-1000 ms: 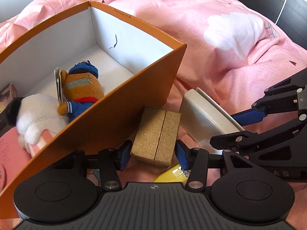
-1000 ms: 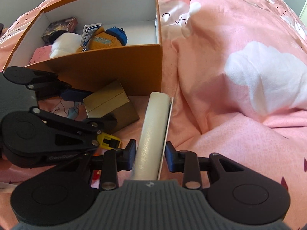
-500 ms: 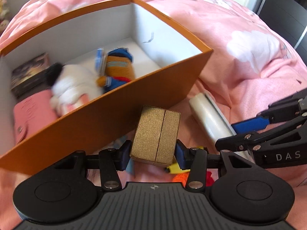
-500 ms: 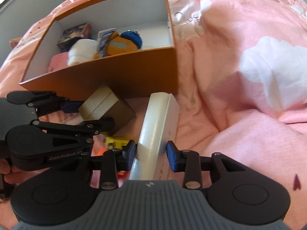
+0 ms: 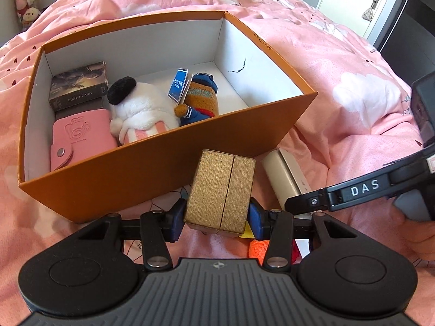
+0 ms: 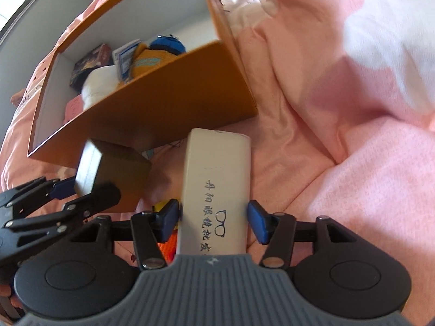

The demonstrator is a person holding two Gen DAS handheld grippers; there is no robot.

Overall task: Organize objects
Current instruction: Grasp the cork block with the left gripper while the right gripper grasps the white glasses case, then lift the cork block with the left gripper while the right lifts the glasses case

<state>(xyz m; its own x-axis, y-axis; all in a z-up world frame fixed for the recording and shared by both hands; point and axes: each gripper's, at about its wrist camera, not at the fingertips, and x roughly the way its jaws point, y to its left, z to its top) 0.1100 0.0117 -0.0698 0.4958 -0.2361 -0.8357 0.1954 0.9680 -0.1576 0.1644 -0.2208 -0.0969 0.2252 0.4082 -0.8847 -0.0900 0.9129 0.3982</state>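
- The bed (image 5: 312,62) is covered by a pink duvet with white cloud shapes and carries everything else.
- An open orange cardboard box (image 5: 152,168) with white inner walls sits on the bed, its near wall just beyond both grippers.
- Inside the box, a white plush with a black ear (image 5: 141,114) lies in the middle, with a brown plush in blue clothes (image 5: 202,99) touching it on the right.
- A pink snap-button card holder (image 5: 78,138) lies in the box's near-left corner, with a dark "PHOTO CARD" box (image 5: 78,85) behind it.
- The cream glasses case (image 6: 214,190), hand-lettered with a spectacles drawing, lies lengthwise in the right gripper (image 6: 214,220), whose jaws press on both of its long sides.
- The gold textured box (image 5: 221,194) is clamped in the left gripper (image 5: 217,217), jaws tight on its two sides, held outside the orange box in front of its near wall.
- Orange and yellow items (image 5: 257,247) lie under the grippers, too hidden to identify.
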